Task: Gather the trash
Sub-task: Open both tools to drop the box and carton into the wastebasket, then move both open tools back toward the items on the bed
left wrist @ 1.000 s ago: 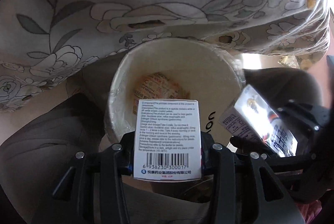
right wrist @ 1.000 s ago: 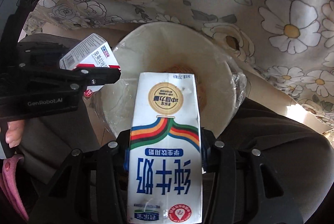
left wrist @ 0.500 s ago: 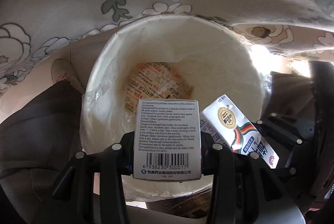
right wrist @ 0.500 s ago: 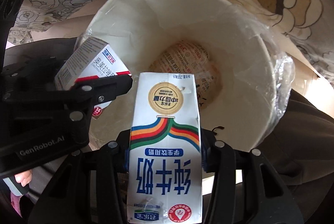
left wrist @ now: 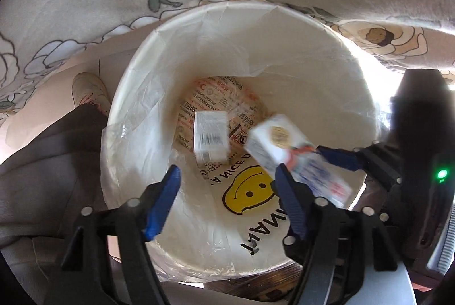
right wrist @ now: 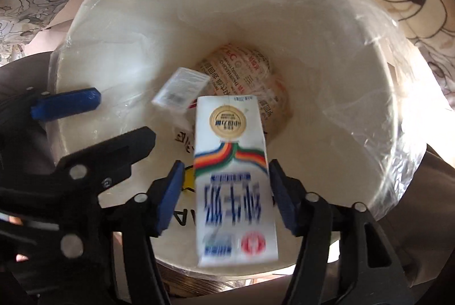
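Both tongs point down into the white lined bin point(left wrist: 335, 54). The left tongs point(left wrist: 227, 197) are opening with nothing between them; the small box point(left wrist: 211, 137) is blurred inside the bin. The right tongs point(right wrist: 224, 194) are opening, the milk carton point(right wrist: 231, 171) between the pads, apparently free.

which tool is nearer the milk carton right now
Right. The milk carton sits between the opening jaws of the right tool, pads just clear of it. The left tool, also opening, is off to its side over the bin.
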A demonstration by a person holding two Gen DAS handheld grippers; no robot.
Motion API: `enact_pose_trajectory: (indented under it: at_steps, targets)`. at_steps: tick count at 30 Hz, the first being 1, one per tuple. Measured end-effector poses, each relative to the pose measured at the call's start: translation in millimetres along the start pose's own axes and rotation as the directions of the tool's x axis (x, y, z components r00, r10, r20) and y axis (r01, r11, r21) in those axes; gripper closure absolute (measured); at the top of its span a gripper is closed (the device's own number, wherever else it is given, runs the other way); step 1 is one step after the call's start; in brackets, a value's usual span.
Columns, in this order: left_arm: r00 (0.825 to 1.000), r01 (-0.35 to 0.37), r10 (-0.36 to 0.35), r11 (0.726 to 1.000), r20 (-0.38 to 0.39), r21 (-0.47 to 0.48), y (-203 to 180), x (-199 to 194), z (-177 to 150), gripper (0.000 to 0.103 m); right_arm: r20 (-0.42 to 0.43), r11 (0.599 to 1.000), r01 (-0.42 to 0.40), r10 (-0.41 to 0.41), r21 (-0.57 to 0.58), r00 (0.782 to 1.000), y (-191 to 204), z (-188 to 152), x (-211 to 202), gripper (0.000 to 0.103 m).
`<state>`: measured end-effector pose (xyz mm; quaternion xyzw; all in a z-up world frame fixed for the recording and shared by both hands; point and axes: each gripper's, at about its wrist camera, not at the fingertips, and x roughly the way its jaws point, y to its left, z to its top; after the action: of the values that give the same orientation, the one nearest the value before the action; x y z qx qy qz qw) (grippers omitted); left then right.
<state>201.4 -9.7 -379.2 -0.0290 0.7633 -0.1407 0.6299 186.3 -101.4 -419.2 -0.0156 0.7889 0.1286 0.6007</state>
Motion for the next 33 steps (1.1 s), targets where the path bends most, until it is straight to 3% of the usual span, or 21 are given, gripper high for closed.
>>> enact_pose_trajectory:
  at_steps: [12,26,33]
  targets:
    - [1.0,0.005,-0.005,1.0,0.022,-0.001,3,-7,-3,0.028,0.051,1.0,-0.008,0.009,-0.016,0.999,-1,-11,-18,0.037]
    - [0.995,0.025,-0.03,0.999,0.099,0.046,-5,-60,-34,0.028,0.085,0.991,-0.015,0.027,-0.133,0.996,22,-47,-69,0.037]
    - [0.983,-0.025,0.01,0.996,0.183,0.081,-8,-106,-56,0.028,0.125,0.98,0.022,0.003,-0.199,0.992,23,-70,-99,0.037]
